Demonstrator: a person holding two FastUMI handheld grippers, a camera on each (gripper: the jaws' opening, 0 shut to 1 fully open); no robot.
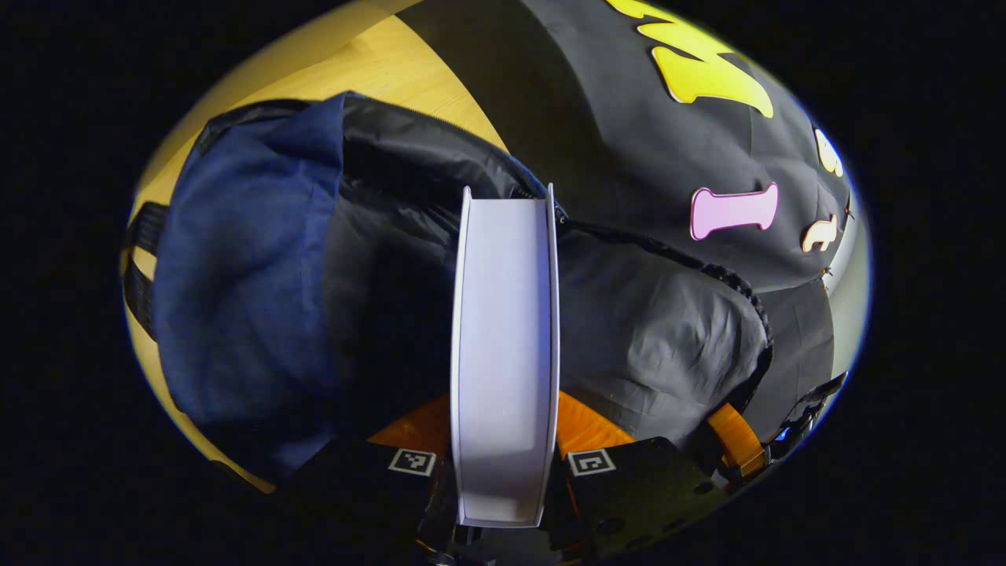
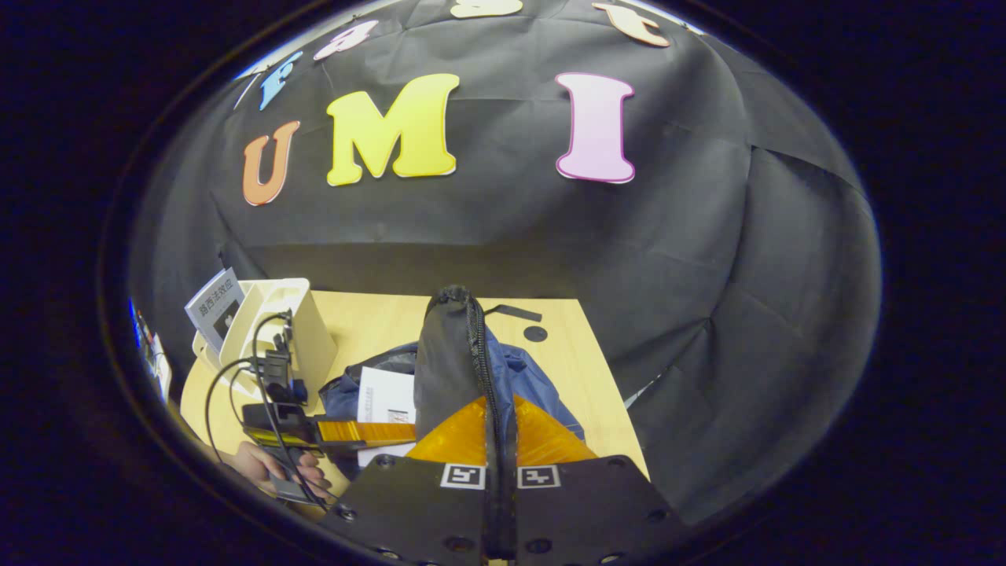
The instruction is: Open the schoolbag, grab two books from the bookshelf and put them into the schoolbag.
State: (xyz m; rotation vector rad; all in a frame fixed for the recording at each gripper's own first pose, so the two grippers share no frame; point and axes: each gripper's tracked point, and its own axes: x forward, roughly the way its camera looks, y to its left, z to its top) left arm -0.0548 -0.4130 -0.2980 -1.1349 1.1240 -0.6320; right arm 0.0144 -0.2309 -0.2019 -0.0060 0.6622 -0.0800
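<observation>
White book (image 1: 504,354), clamped in the left tongs (image 1: 503,464), may snag the schoolbag (image 1: 251,275) rim if the right tongs (image 2: 501,475), pinching its flap (image 2: 452,354), slacken.

Dim, sharp views (edges bulge); shadowed corners.

Schoolbag (image 1: 244,299) — navy blue outside, black lining and black straps; book (image 1: 504,346) — plain white edge; table (image 2: 581,369) pale yellow wood grain; bookshelf (image 2: 275,314) cream white
</observation>
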